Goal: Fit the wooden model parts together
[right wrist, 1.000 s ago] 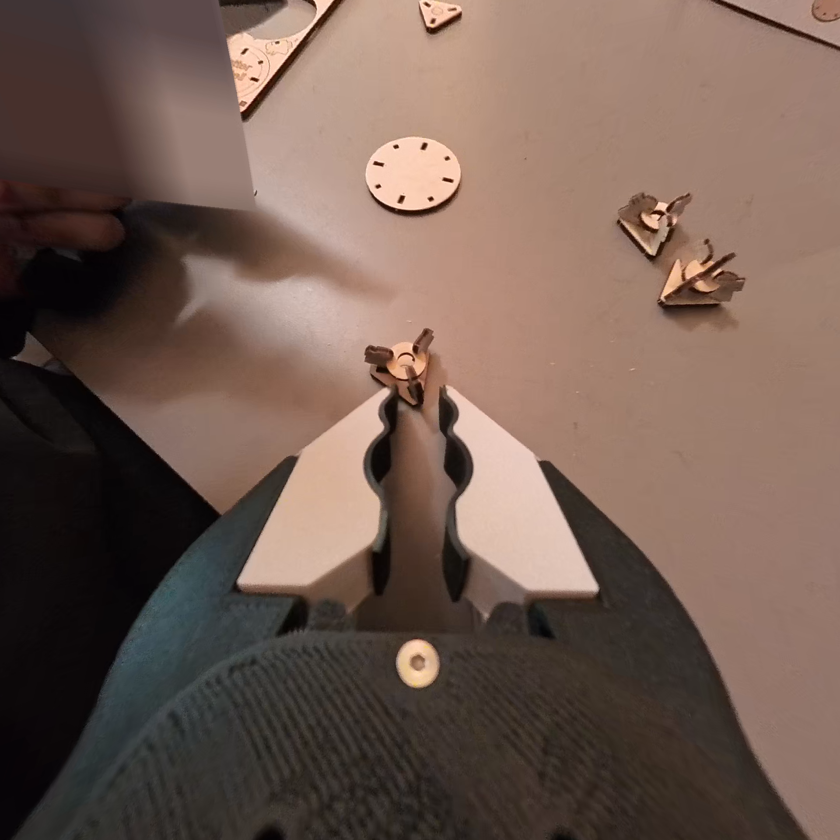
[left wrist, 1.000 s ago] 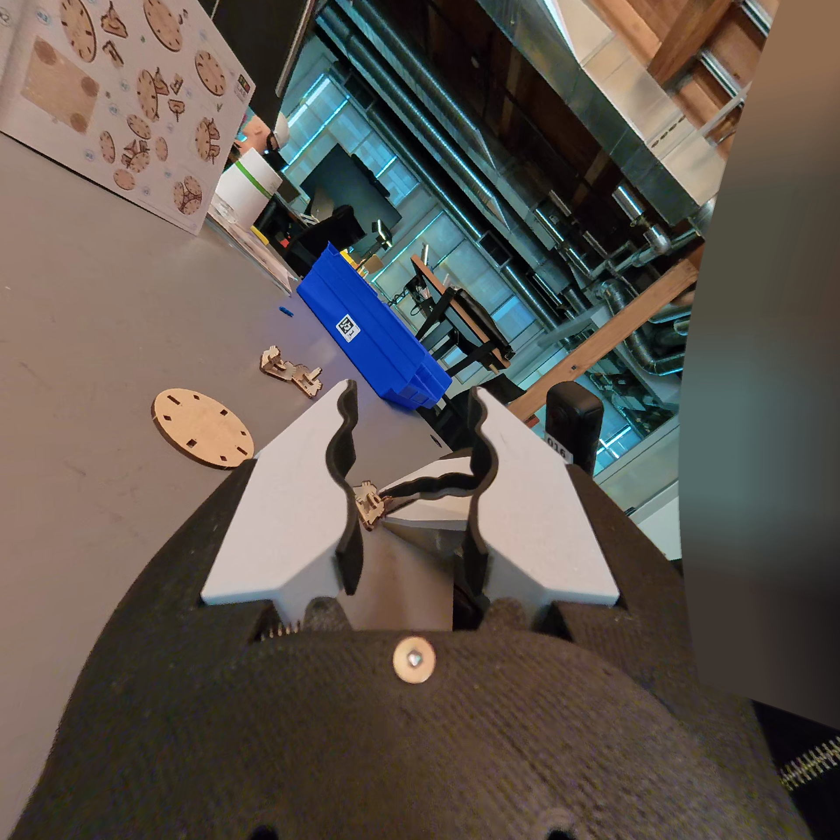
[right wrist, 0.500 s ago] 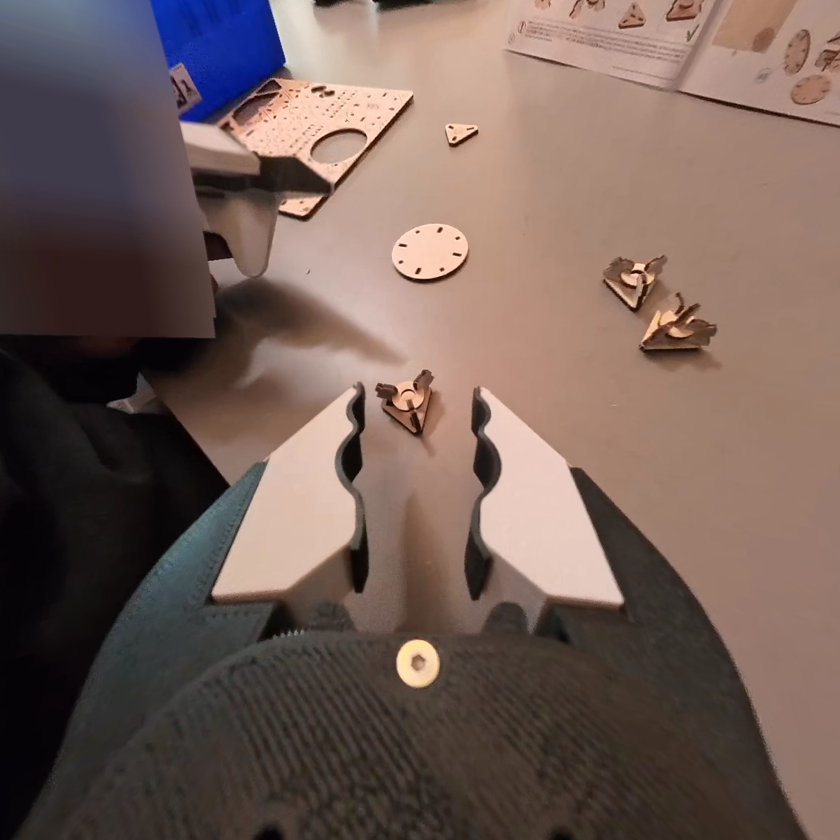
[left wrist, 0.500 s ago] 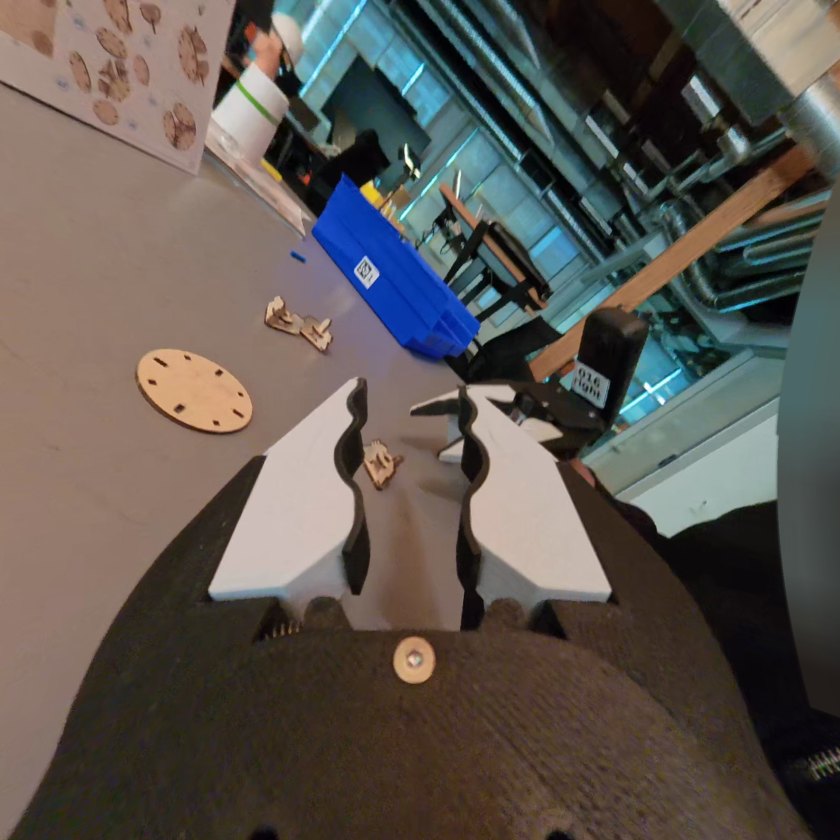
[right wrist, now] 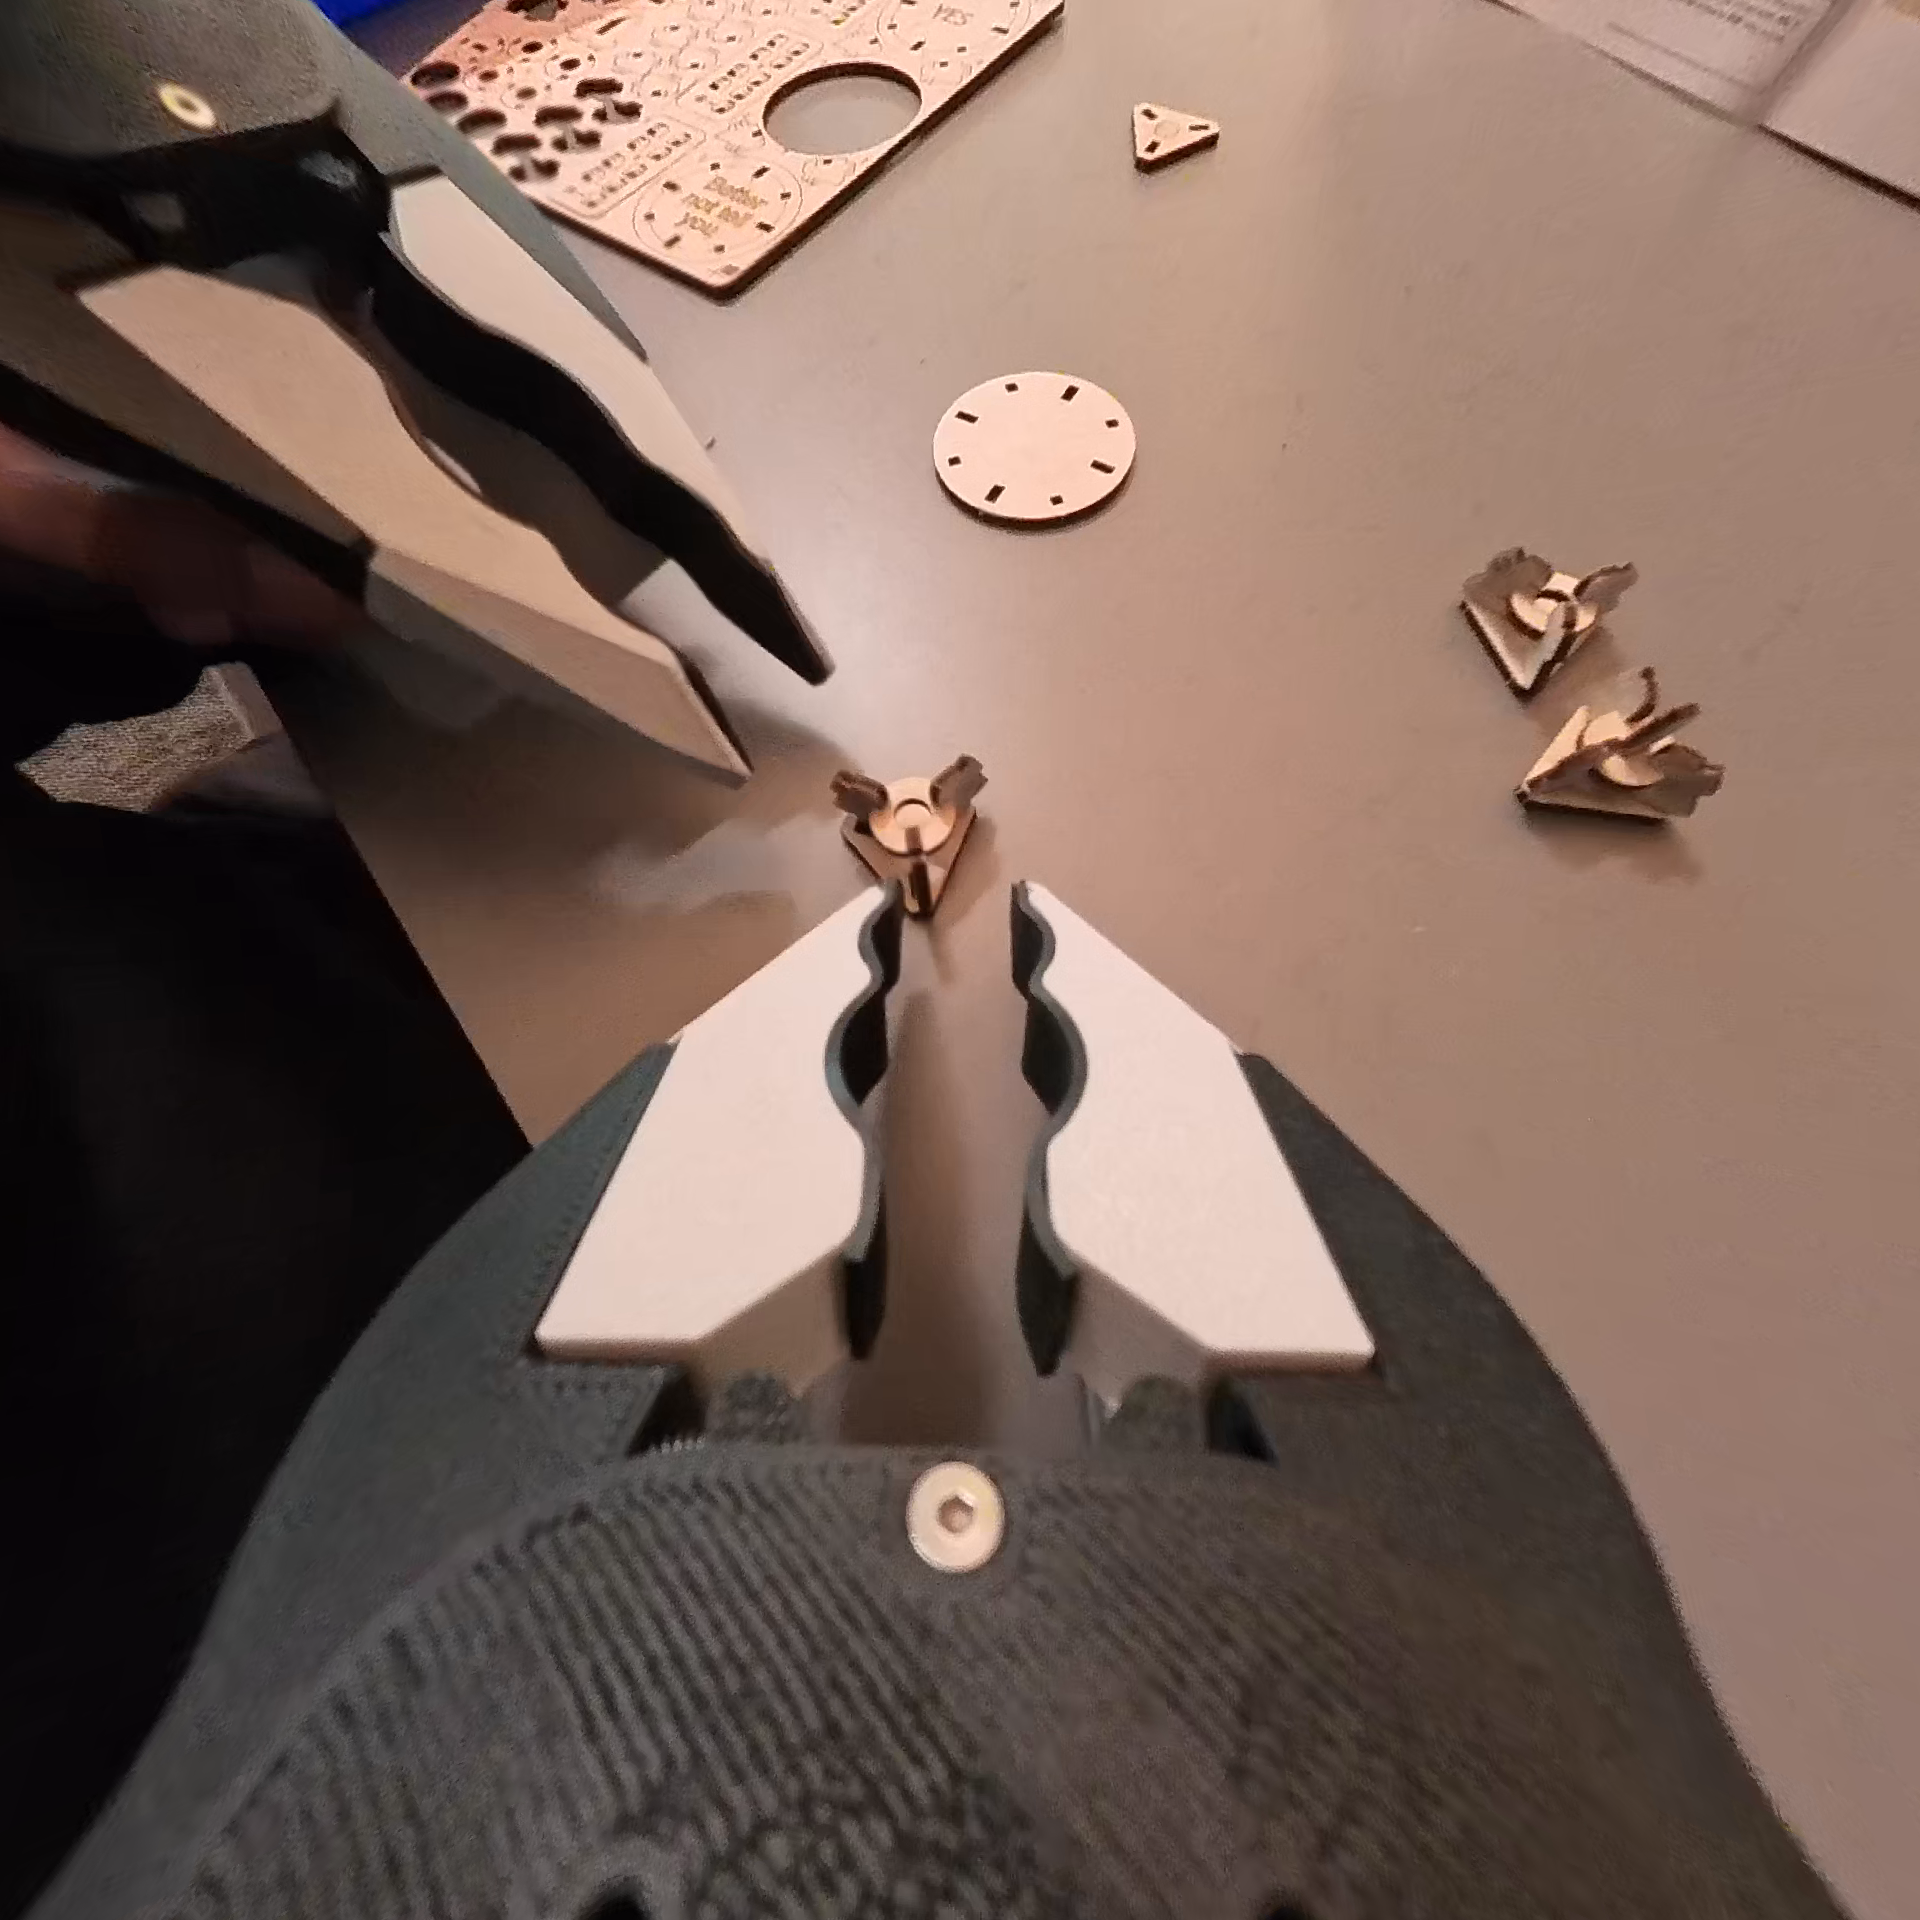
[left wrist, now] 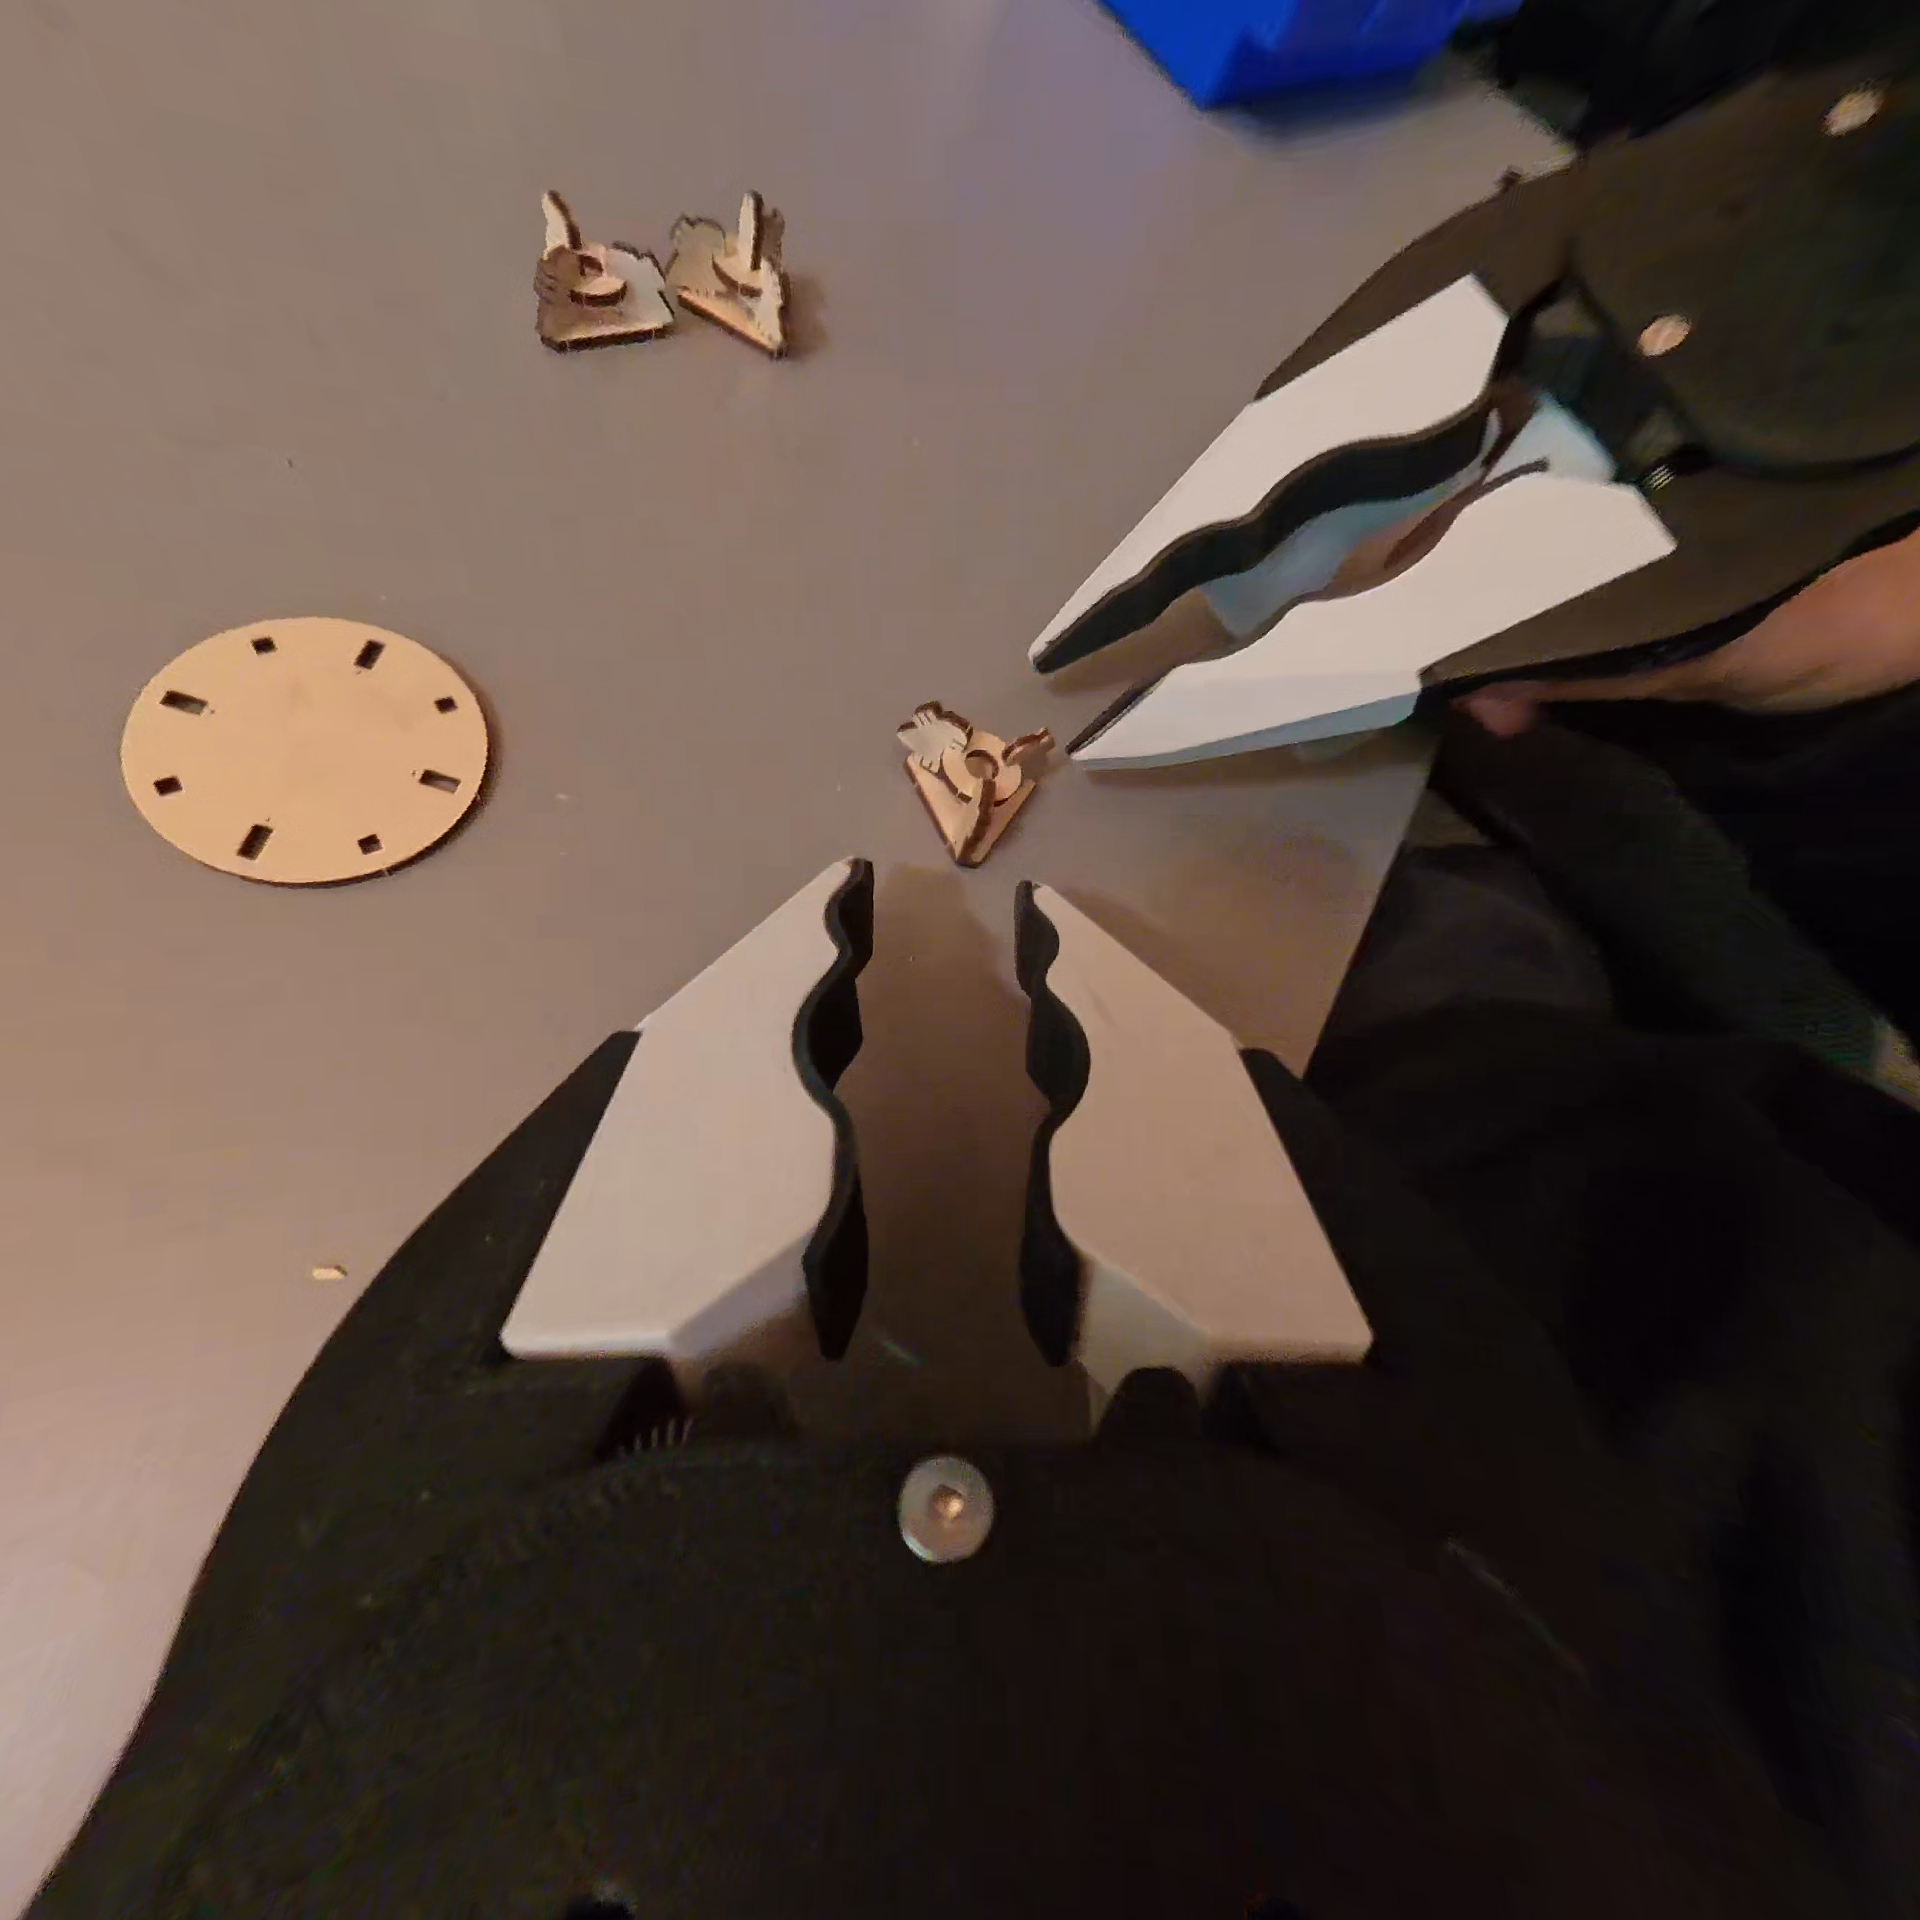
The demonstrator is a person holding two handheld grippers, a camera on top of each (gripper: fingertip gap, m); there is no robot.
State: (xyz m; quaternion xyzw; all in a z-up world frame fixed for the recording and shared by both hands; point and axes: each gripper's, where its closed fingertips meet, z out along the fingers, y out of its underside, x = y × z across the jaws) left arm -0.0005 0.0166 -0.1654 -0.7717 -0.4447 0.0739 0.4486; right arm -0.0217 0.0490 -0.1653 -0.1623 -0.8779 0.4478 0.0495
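Left wrist view, left to right: a slotted wooden disc (left wrist: 303,750) lay flat on the grey table (left wrist: 727,540), well apart from both tools. Farther back, two small assembled wooden pieces (left wrist: 665,275) sat touching each other, likely parked as finished units. Near centre, a small triangular wooden assembly (left wrist: 971,774) rested on the table close to the near edge. The left gripper (left wrist: 940,888) pointed at it from just short, fingers spread, nothing between the pads, no contact visible. The right gripper (left wrist: 1055,701) came in from the right with tips parted; the lower tip looked just beside the assembly's upright tab, contact unclear. A person's hand (left wrist: 1766,644) held its handle. A blue bin (left wrist: 1299,42) sat at the far edge. In the right wrist view, the left gripper showed at left above the table, jaws apart and bare. The triangular assembly sat just ahead of the right gripper's tips, its near corner beside the left pad (right wrist: 883,925), the other pad clear of it; so not pinched, gripper counted as spread. Behind were a laser-cut wooden sheet (right wrist: 748,125) with a round hole and a loose flat triangle (right wrist: 1174,135). At far right lay paper sheets (right wrist: 1818,114). Both tools converged on the same piece, probably so one could steady while the other gripped.
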